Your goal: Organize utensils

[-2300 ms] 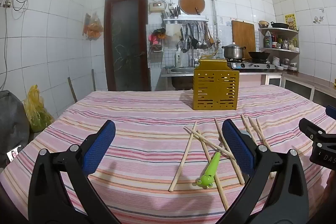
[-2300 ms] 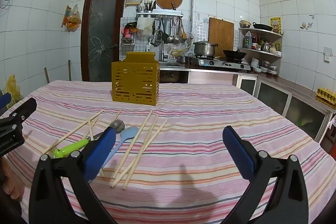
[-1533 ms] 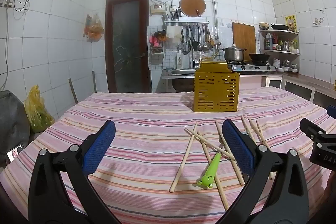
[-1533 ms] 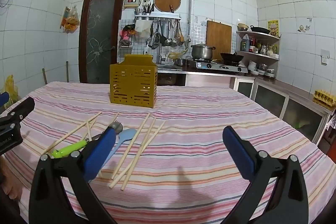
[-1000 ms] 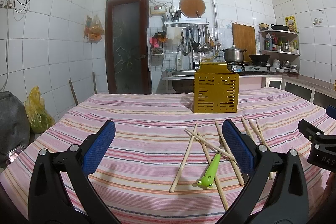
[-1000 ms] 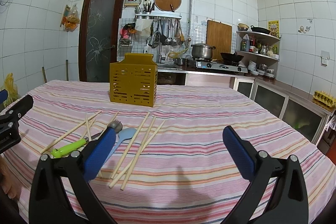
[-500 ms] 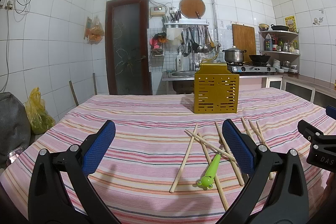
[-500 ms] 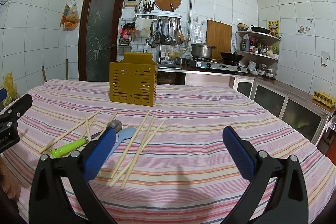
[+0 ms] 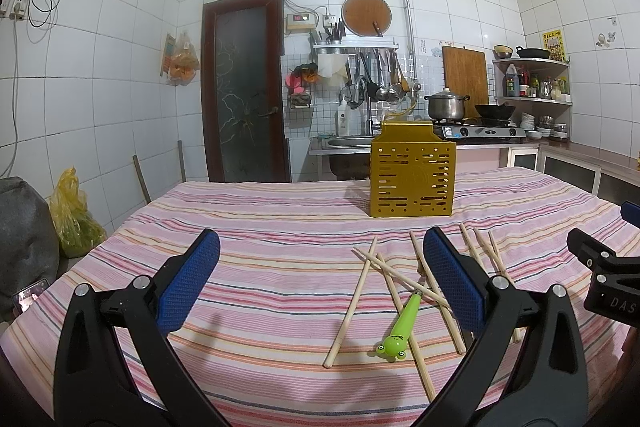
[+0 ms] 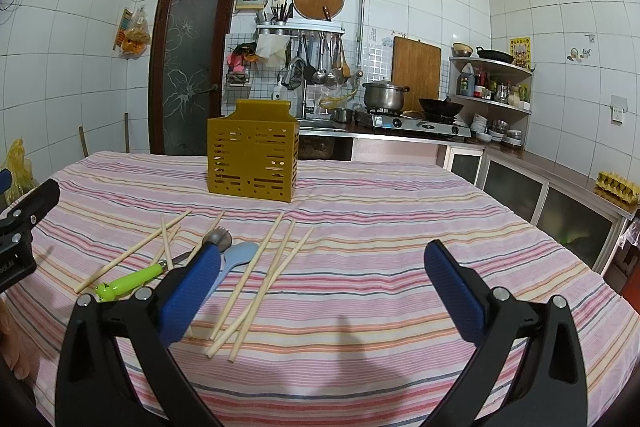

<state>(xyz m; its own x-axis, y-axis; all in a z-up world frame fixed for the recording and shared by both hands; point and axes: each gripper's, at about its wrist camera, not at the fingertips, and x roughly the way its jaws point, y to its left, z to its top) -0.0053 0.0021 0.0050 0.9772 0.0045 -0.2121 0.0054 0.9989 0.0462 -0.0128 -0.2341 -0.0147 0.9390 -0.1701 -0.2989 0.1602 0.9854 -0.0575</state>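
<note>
A yellow slotted utensil holder (image 9: 412, 179) stands upright on the striped tablecloth, also in the right wrist view (image 10: 252, 155). In front of it lie several wooden chopsticks (image 9: 352, 299) (image 10: 256, 275), a green frog-handled utensil (image 9: 400, 329) (image 10: 128, 281), a light blue spoon (image 10: 236, 255) and a metal-headed utensil (image 10: 216, 237). My left gripper (image 9: 320, 287) is open and empty, just left of the pile. My right gripper (image 10: 320, 287) is open and empty, with its left finger over the blue spoon.
The table (image 10: 400, 227) carries a pink striped cloth. A door (image 9: 244, 87), a sink with hanging tools (image 9: 360, 95) and a stove with a pot (image 10: 400, 107) stand behind. A yellow bag (image 9: 76, 219) sits on the floor at left.
Both views have shifted very slightly. Both grippers stay open and nothing on the table has moved.
</note>
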